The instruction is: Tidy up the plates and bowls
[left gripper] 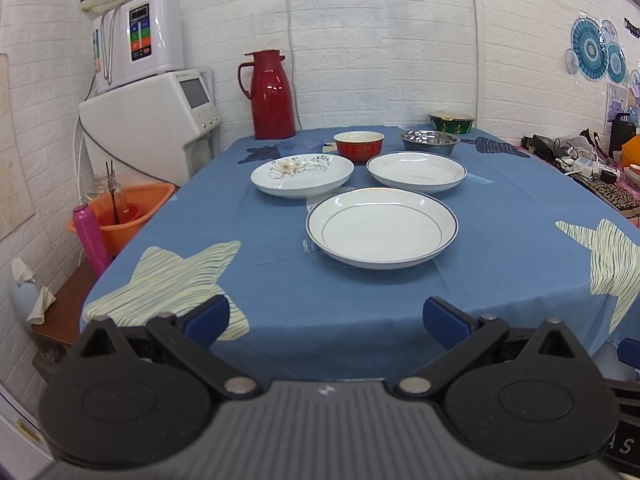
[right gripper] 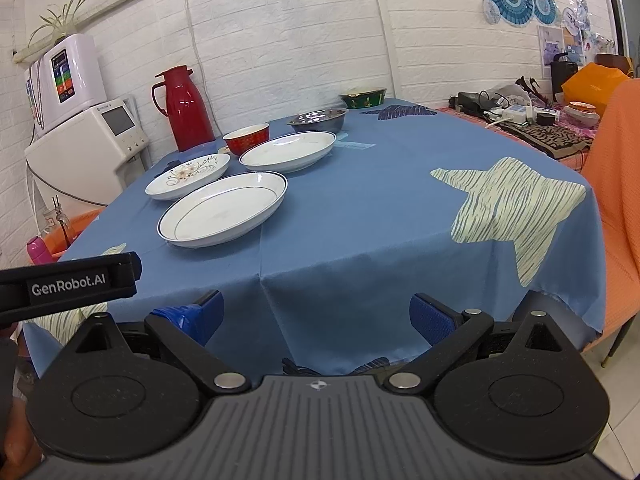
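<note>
Three white plates lie on the blue tablecloth (left gripper: 500, 248): a blue-rimmed plate (left gripper: 382, 227) (right gripper: 224, 209) nearest, a flower-patterned plate (left gripper: 302, 174) (right gripper: 188, 176) behind it at left, a plain plate (left gripper: 416, 171) (right gripper: 288, 151) at right. Behind them stand a red bowl (left gripper: 359, 145) (right gripper: 246, 139), a steel bowl (left gripper: 429, 142) (right gripper: 318, 119) and a green bowl (left gripper: 452, 123) (right gripper: 363, 97). My left gripper (left gripper: 327, 322) hangs open at the table's near edge, holding nothing. My right gripper (right gripper: 316, 318) is open too, off the front edge, right of the plates.
A red thermos jug (left gripper: 271, 94) (right gripper: 184, 108) stands at the table's back left. White appliances (left gripper: 156, 120) and an orange basin (left gripper: 128, 212) sit left of the table. A cluttered side surface (right gripper: 532, 120) and an orange chair cover (right gripper: 616, 200) are on the right.
</note>
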`<action>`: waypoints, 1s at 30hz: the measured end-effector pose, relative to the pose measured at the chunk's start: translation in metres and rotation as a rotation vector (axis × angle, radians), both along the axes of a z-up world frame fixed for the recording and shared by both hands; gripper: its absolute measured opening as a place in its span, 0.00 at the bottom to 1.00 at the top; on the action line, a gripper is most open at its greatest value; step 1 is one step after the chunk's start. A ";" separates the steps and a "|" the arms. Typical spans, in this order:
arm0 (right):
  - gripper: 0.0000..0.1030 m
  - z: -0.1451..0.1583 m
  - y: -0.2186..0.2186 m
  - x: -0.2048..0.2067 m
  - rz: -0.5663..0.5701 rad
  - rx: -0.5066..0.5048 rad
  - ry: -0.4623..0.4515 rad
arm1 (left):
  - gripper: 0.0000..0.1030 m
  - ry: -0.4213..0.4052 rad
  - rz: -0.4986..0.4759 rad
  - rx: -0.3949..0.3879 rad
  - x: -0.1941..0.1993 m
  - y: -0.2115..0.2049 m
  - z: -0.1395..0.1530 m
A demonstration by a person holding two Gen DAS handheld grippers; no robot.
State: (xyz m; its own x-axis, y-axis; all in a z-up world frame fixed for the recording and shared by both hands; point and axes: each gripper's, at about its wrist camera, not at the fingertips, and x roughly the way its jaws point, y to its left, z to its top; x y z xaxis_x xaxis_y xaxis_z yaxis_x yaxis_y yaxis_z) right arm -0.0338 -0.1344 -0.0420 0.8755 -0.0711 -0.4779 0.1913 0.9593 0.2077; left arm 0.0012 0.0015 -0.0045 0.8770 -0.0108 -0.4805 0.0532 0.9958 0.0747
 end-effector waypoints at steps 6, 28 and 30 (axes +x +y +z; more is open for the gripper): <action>0.85 -0.001 0.001 0.001 0.002 0.002 0.006 | 1.00 0.001 -0.001 -0.001 0.000 0.000 0.000; 0.85 -0.004 0.007 0.004 0.016 0.001 0.021 | 1.00 0.023 0.001 -0.003 0.002 0.004 -0.006; 0.85 -0.005 0.007 0.004 0.016 -0.001 0.023 | 1.00 0.027 0.000 -0.001 0.005 0.004 -0.008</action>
State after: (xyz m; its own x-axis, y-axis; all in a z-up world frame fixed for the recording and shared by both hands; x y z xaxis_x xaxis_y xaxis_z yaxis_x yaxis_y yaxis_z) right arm -0.0296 -0.1276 -0.0470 0.8654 -0.0571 -0.4979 0.1803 0.9625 0.2029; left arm 0.0064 0.0052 -0.0128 0.8637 -0.0115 -0.5039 0.0556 0.9958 0.0724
